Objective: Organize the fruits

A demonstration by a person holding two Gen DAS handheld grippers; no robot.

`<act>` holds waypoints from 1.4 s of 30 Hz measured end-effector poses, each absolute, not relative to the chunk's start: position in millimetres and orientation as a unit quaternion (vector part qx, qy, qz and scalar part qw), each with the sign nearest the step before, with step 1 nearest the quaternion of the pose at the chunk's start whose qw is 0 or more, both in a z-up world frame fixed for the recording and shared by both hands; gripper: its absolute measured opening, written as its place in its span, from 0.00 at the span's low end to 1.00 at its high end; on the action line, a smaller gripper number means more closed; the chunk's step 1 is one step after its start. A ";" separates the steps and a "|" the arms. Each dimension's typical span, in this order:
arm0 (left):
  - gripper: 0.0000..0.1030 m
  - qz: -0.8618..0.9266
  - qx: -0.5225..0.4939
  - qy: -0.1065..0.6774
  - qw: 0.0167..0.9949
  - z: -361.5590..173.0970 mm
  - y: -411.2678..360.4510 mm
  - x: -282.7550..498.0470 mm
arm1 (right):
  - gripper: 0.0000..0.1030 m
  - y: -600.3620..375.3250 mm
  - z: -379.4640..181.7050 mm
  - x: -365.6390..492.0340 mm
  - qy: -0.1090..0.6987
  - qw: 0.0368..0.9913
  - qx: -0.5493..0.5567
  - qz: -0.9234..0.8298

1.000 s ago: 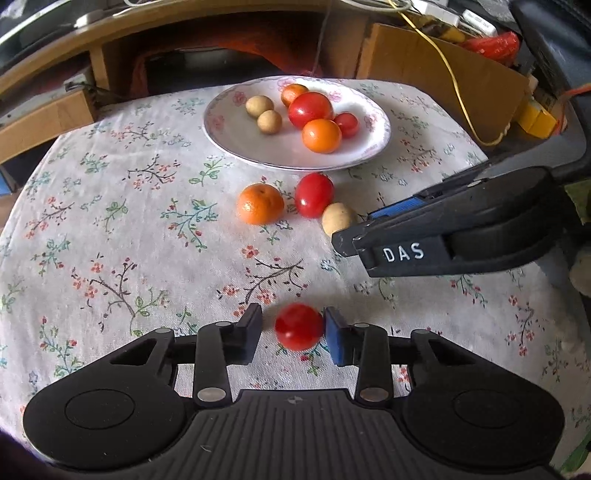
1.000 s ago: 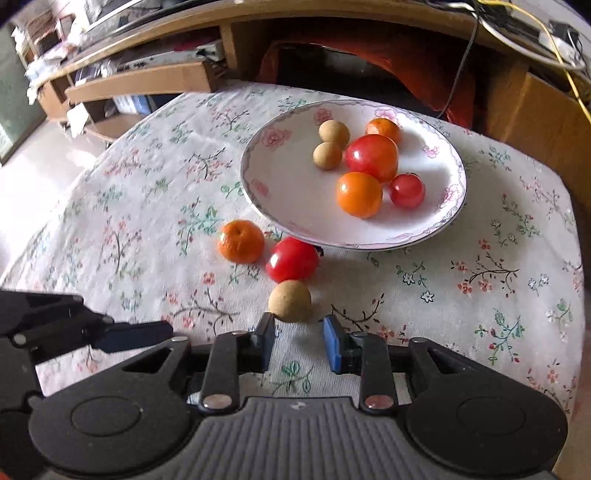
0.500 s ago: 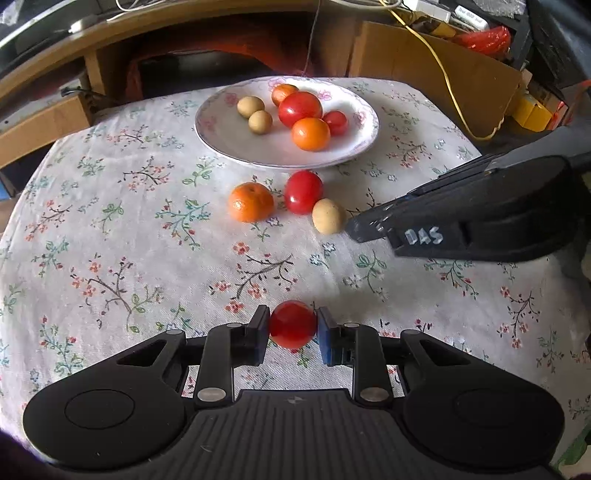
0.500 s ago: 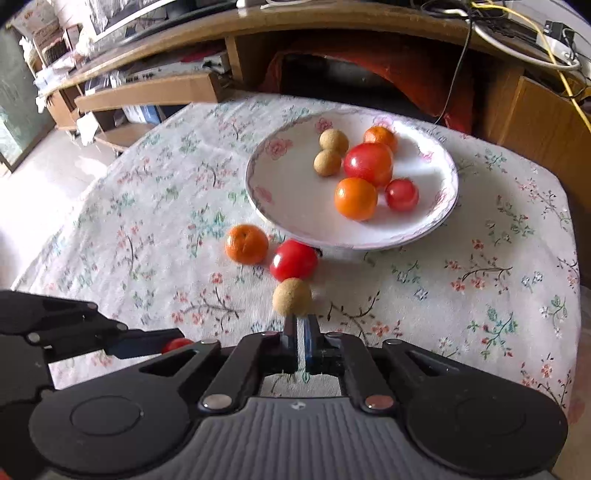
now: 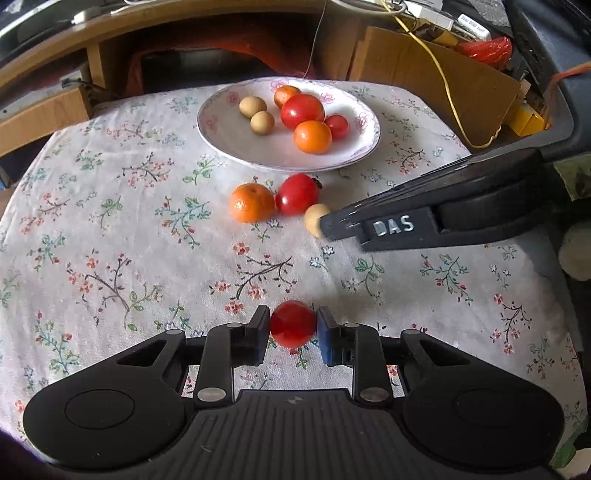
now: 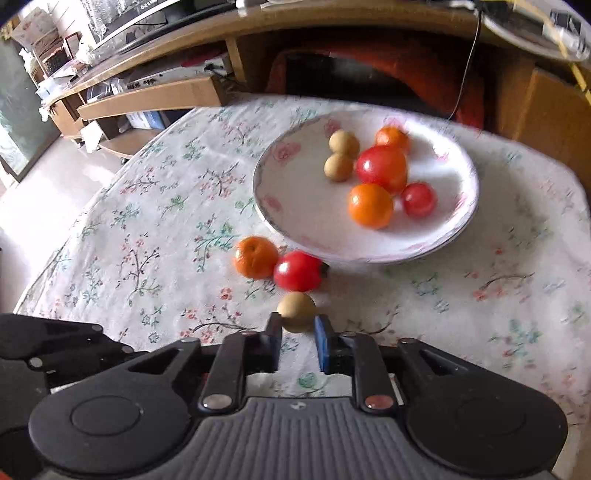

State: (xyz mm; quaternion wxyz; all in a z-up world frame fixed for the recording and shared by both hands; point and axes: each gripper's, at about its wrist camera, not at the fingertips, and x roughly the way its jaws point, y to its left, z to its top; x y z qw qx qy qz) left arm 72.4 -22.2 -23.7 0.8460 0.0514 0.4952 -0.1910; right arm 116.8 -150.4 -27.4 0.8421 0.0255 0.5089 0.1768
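Floral tablecloth [image 5: 110,229] over the whole table: white, with small red blossoms, dark twigs and green leaves. Beyond the far edge, a wooden desk [image 5: 110,33], with an orange-red cloth [image 5: 258,44] in the dark recess beneath. Off the far right corner, a cardboard box [image 5: 424,74], a yellow cable [image 5: 448,96] draped down its side, a red bag [image 5: 487,50] just behind. Off the far left corner, low wooden shelves [image 6: 155,98] above pale floor [image 6: 33,192].

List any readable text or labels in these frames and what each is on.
"DAS": white letters on the side of the right gripper, seen in the left wrist view.
Printing on white items on the shelf behind the table: too small to read.
Nothing else legible in either view.
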 end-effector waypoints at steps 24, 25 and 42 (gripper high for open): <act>0.33 -0.200 0.033 0.463 0.863 -4.0 -29.0 94.6 | 0.21 -175.2 7.6 111.0 0.464 0.867 0.062 0.170; 0.33 -0.200 0.031 0.461 0.864 -2.3 -29.2 98.1 | 0.21 -176.6 9.1 112.4 0.462 0.868 0.064 0.169; 0.31 -0.187 0.013 0.447 0.875 4.9 -45.5 170.1 | 0.22 -209.0 1.3 161.7 0.465 0.869 0.108 0.131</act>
